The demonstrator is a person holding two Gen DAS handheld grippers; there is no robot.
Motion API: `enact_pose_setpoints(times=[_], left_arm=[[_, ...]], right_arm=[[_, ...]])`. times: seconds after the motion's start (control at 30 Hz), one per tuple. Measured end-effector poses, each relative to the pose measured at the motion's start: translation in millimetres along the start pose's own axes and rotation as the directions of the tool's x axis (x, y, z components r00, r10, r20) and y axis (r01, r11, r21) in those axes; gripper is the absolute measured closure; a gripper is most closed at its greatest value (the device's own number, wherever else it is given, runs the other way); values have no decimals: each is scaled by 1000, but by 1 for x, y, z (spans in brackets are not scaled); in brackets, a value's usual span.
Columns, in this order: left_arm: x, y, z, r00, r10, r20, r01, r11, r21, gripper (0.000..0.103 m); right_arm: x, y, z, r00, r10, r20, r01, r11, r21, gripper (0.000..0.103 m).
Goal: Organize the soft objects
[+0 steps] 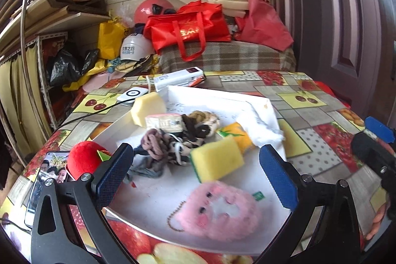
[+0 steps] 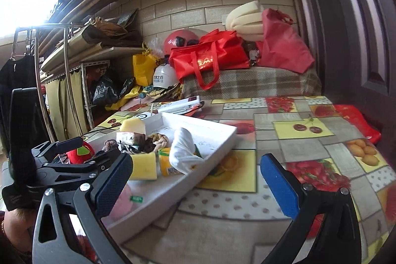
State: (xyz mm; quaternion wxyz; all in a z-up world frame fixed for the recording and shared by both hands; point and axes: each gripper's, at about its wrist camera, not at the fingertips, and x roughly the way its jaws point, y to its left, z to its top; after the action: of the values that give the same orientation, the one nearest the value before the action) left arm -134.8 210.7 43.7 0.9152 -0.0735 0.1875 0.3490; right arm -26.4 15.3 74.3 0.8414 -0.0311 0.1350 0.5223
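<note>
Soft objects are mostly lying in the shallow white rectangular tray point(image 1: 250, 100) on the table: a fluffy pink pig-faced plush point(image 1: 217, 210) and a yellow-green sponge block point(image 1: 217, 160) are sitting between the spread, empty fingers of the left hand-held gripper point(image 1: 195, 172), while a red plush fruit point(image 1: 84, 161) is resting at the tray's left edge beside a black smartphone point(image 1: 47, 180), so sorting seems unfinished. From the right wrist, the right hand-held gripper point(image 2: 196, 180) is hovering released and empty over the tray's near corner, with a crumpled white tissue point(image 2: 184, 150) draping over the rim.

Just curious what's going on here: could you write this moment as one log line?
left gripper: open, over white tray | right gripper: open, beside tray | pink plush, yellow sponge: in tray
</note>
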Motion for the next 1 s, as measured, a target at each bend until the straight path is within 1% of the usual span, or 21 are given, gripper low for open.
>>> enact_pose_setpoints(times=[0.1,0.17,0.2,0.23,0.27,0.33,0.37,0.4,0.43,0.47,0.5,0.57,0.63,0.67,0.7,0.77,0.8,0.83,0.87,0.9,1.0], left_arm=[[-15,-13,-4,1000,-5,29,4,1000,30,0],[-27,-19,-7,999,-10,53,8,999,44,0],[-31,-21,-9,998,-27,53,25,999,41,0],[-33,-23,-10,998,-54,40,53,998,33,0],[-35,-25,-13,996,-86,15,86,996,19,0],[-38,-30,-16,992,-124,-21,125,992,8,0],[-41,-33,-17,993,-118,-16,118,993,16,0],[-46,-36,-18,996,-86,-2,86,996,27,0],[-51,-39,-19,999,-30,21,29,999,38,0],[-55,-40,-19,999,15,38,-17,999,48,0],[-56,-41,-19,998,33,45,-35,998,52,0],[-55,-39,-19,999,25,40,-27,998,48,0],[-51,-37,-20,1000,4,7,-5,999,34,0],[-50,-38,-21,1000,11,-9,-10,999,35,0],[-49,-40,-22,999,29,-24,-28,999,42,0],[-44,-46,-25,991,111,-69,-106,992,71,0],[-42,-48,-26,988,126,-92,-118,990,81,0],[-39,-49,-28,988,111,-110,-102,991,85,0],[-38,-50,-29,988,92,-123,-82,993,83,0],[-39,-50,-30,989,88,-122,-79,994,81,0],[-44,-52,-31,991,86,-103,-77,993,85,0]], right_arm=[[-29,-12,-5,999,-42,33,42,999,13,0],[-53,-21,-6,993,-81,82,79,996,30,0],[-64,-26,-6,990,-97,105,93,995,42,0],[-74,-30,-7,985,-123,124,117,991,60,0],[-87,-38,-8,973,-181,140,168,981,101,0],[-101,-50,-9,953,-270,135,245,953,176,0],[-105,-61,-10,951,-290,107,264,942,209,0],[-106,-68,-11,958,-276,81,254,943,213,0],[-107,-74,-13,960,-273,55,256,942,219,0],[-111,-80,-15,954,-298,36,282,931,230,0],[-116,-84,-16,950,-310,38,293,926,239,0],[-130,-87,-18,943,-324,81,298,925,237,0],[-141,-85,-19,926,-356,128,326,922,209,0],[-147,-84,-19,915,-373,153,344,920,189,0],[-153,-83,-20,906,-386,173,357,918,174,0],[-160,-86,-22,899,-396,187,368,914,169,0],[-159,-89,-23,900,-393,188,362,915,178,0],[-159,-93,-24,909,-375,184,341,920,191,0],[-158,-98,-24,926,-337,170,301,931,207,0],[-158,-103,-24,939,-303,162,263,938,226,0],[-158,-107,-25,941,-300,155,255,933,255,0]])
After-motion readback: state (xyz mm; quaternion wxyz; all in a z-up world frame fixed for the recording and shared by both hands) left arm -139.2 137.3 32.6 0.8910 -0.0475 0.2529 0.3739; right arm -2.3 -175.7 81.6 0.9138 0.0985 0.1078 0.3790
